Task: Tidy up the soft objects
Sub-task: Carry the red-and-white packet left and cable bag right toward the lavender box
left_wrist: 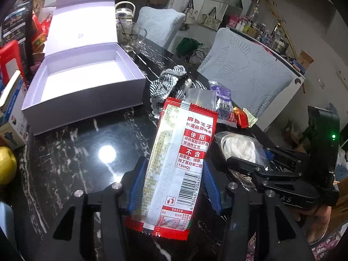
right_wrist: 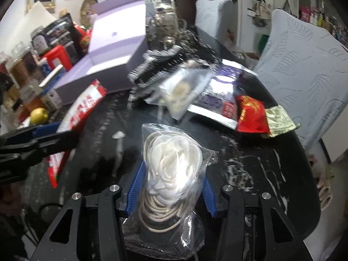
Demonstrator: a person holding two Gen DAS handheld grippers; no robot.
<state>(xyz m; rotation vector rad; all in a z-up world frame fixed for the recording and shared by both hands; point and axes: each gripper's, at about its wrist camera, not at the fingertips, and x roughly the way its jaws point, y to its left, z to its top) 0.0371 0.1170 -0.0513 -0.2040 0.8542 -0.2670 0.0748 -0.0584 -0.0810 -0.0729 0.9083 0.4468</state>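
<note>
My left gripper (left_wrist: 173, 174) is shut on a long red-and-white snack packet (left_wrist: 184, 152), which sticks up between its blue pads above the black marble table (left_wrist: 87, 152). To its right, my right gripper (right_wrist: 171, 187) is shut on a clear bag (right_wrist: 174, 156) that holds a white fabric flower and coiled cord. An open white box (left_wrist: 87, 100) stands empty at the back left. Behind the packet lie a black-and-white checked scrunchie (left_wrist: 171, 82), a purple-silver pouch (left_wrist: 224, 100) and a small red packet (left_wrist: 240, 117). The left gripper (right_wrist: 43, 137) and its packet (right_wrist: 84, 106) show at the left of the right wrist view.
A lemon (left_wrist: 6, 163) and stacked boxes and packets crowd the table's left edge. A glass mug (left_wrist: 132, 37) and a jar stand behind the box. Two chairs with pale blue covers (left_wrist: 250, 74) line the table's far right side. Another clear bag (right_wrist: 182, 89) lies mid-table.
</note>
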